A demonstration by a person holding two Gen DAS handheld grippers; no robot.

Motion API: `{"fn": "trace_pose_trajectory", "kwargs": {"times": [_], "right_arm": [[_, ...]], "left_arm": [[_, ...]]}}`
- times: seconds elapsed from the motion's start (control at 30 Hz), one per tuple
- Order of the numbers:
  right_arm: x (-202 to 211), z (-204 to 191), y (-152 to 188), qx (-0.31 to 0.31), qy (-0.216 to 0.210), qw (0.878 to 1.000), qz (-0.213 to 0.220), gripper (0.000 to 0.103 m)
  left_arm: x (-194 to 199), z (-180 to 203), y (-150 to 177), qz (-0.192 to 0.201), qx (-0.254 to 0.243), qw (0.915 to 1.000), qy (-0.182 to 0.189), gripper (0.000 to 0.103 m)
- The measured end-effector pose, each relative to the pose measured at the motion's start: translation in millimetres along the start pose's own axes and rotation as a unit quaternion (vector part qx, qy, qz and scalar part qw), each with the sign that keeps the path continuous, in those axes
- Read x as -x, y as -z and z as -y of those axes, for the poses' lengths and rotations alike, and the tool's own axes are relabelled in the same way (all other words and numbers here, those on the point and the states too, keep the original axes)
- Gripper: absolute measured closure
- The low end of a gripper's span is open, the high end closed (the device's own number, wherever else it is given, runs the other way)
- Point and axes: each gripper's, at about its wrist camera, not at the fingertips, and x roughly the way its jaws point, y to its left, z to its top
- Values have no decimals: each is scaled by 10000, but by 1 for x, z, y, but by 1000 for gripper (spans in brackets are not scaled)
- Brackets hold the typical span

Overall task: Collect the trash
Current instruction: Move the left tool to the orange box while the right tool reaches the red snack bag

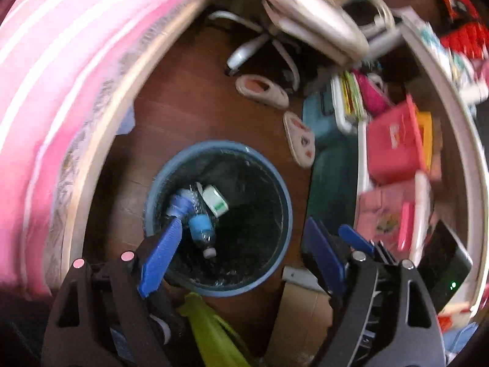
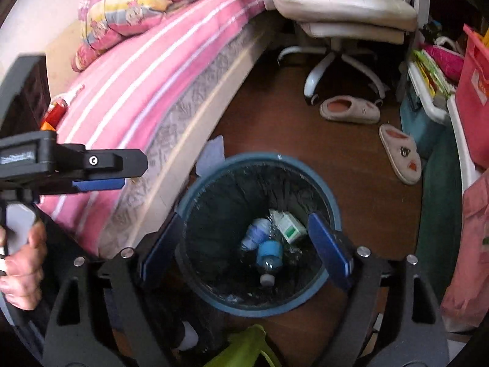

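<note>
Step in hand: judged as the pause after a drop into the bin (image 2: 183,202), before the next piece of trash is sought; nothing is carried.
Doing it well: lift both tools straight up off the rim so no finger catches the liner, then turn toward loose litter; the pale blue scrap (image 2: 211,153) on the floor (image 2: 305,140), upper left of the bin, looks the nearest candidate.
Left hand-held gripper (image 1: 241,238): fingers spread wide, nothing between them; lower centre of the left wrist view, above the bin mouth. Also seen from the side at the left edge of the right wrist view.
Right hand-held gripper (image 2: 244,244): fingers apart and empty, straddling the bin opening at lower centre.
Bin: round, blue rim, dark plastic liner, standing on brown floor beside the bed (image 2: 146,70).
Collected trash: a clear plastic bottle (image 2: 269,255) with blue label and pale cap, a second bluish bottle (image 2: 253,234) touching it, and a white-and-green carton (image 2: 288,224) leaning against them, all at the bin's bottom.
Surroundings: slippers (image 2: 400,153) and office chair (image 2: 342,9) in the upper right, well apart from the bin.
</note>
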Motion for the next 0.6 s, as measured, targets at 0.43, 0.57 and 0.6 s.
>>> {"fn": "trace_pose_trajectory", "kwargs": {"times": [0.43,0.57,0.6], "right_arm": [[58,-140,-64,1056,-1124,9850,780,14],[60,-190,-80,1398,-1441,9760,844,13],[60,-198,-82,1437,-1491,9747,846,13]], "left_arm": [[164,-73,9,1908,1252,9708,742,20],[216,-108,22,2306,1488,9597,598,20],[227,-118,26,2399,1559,9567,542,20]]}}
